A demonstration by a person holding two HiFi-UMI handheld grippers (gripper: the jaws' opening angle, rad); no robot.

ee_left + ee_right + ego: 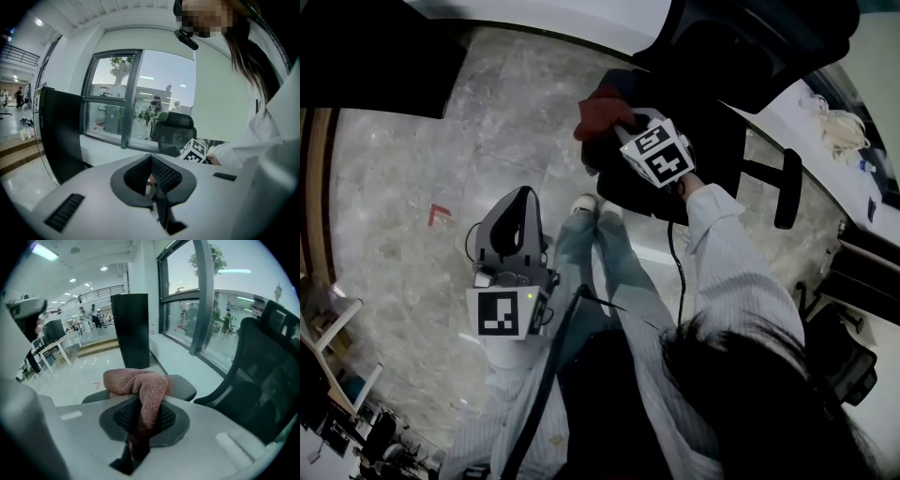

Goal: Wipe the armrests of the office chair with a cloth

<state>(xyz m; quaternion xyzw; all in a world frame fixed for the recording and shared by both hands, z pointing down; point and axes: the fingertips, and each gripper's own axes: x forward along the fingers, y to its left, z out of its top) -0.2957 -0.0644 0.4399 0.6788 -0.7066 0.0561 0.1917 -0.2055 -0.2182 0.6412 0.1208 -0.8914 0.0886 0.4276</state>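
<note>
The black office chair (741,56) stands at the upper right of the head view. A reddish-brown cloth (602,114) lies bunched on its near armrest (619,183), and my right gripper (625,128) is shut on it. In the right gripper view the cloth (137,383) drapes from the grey armrest pad (183,386) down between the jaws of the right gripper (139,420). The other armrest (787,187) sticks out to the right. My left gripper (523,199) hangs over the floor, well left of the chair. In its own view the left gripper (151,164) is shut on nothing.
The floor (412,159) is grey marble with a small red mark (439,214). A tall black panel (131,329) stands by the window. A white counter (839,131) with small items runs along the right. The person's legs and shoes (584,203) stand beside the chair.
</note>
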